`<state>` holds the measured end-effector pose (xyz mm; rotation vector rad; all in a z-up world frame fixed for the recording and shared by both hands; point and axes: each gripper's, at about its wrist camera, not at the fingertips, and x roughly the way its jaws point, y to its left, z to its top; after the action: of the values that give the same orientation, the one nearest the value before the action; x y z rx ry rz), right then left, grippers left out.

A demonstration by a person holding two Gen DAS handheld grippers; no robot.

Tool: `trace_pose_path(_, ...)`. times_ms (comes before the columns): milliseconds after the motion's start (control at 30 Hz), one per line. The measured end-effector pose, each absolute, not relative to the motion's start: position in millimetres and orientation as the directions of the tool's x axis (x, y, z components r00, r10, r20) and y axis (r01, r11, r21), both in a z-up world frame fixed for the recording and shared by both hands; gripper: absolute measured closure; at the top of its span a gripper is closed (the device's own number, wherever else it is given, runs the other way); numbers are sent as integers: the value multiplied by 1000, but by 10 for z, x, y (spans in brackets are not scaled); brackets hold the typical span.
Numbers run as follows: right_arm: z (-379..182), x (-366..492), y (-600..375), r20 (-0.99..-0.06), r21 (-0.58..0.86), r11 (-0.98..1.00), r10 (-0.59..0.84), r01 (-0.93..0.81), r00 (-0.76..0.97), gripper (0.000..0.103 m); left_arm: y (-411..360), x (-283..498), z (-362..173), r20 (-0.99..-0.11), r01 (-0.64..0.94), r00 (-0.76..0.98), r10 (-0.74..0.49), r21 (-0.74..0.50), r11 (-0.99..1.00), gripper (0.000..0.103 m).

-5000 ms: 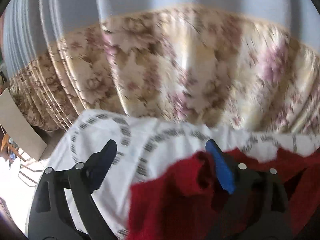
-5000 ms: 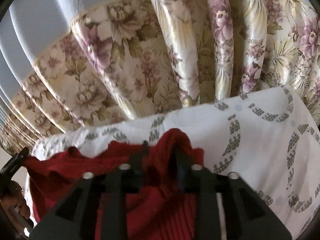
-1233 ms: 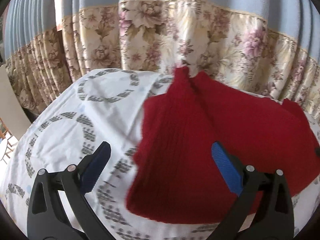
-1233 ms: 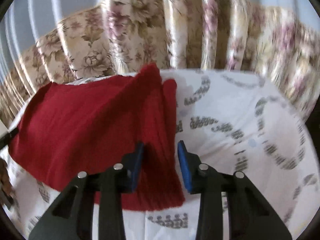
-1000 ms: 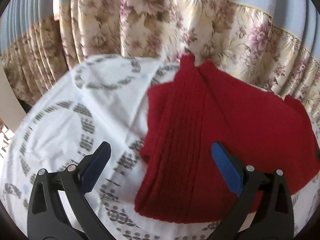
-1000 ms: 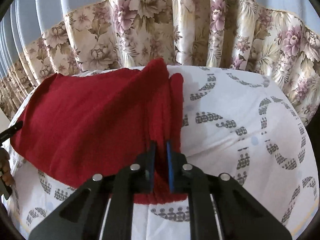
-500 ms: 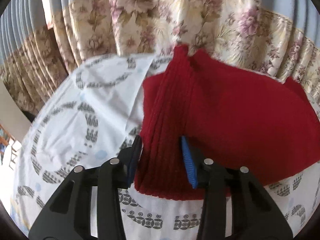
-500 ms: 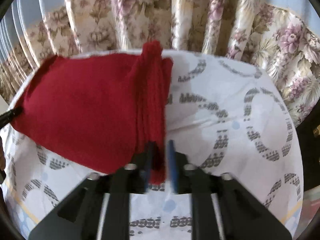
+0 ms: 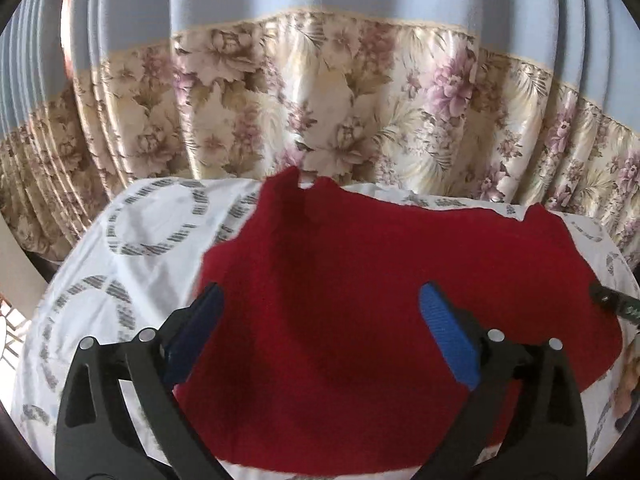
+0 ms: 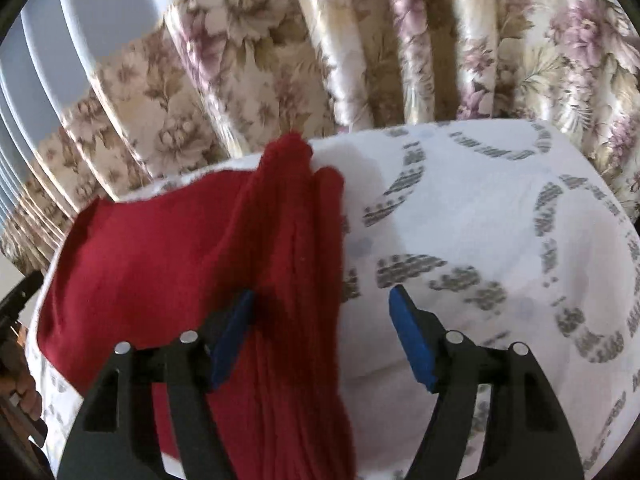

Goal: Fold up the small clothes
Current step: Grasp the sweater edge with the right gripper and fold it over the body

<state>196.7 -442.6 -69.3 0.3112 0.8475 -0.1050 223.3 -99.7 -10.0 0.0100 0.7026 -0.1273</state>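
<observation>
A red knitted garment (image 9: 380, 280) lies spread on a white patterned cloth (image 9: 140, 240). Its left side is bunched into a ribbed fold (image 9: 248, 280). My left gripper (image 9: 320, 320) is open, its blue-padded fingers straddling the garment's near left part from just above. In the right wrist view the same garment (image 10: 160, 260) lies at left, with a ribbed fold (image 10: 296, 260) along its right edge. My right gripper (image 10: 320, 316) is open over that fold, holding nothing. The tip of the right gripper (image 9: 612, 304) shows at the left view's right edge.
The cloth (image 10: 500, 220) covers a rounded table. Floral and blue curtains (image 9: 320, 100) hang close behind the table's far edge. A hand (image 10: 24, 396) shows at the left edge of the right wrist view.
Both grippers were closed on the garment's side folds half a second ago and have now opened and let go. The garment lies spread on the cloth.
</observation>
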Motion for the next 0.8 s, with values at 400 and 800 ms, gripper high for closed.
trace_pose_path(400,-719,2076,-4134,-759,196,971,63,136,648,81,-1427,2248,-446,-695,197,706,-137,6,980,4)
trace_pose_path(800,-232,1921,-4265,-611,407,909,196,92,767,84,-2024,2556,-548,-741,296,646,-183,22,955,7)
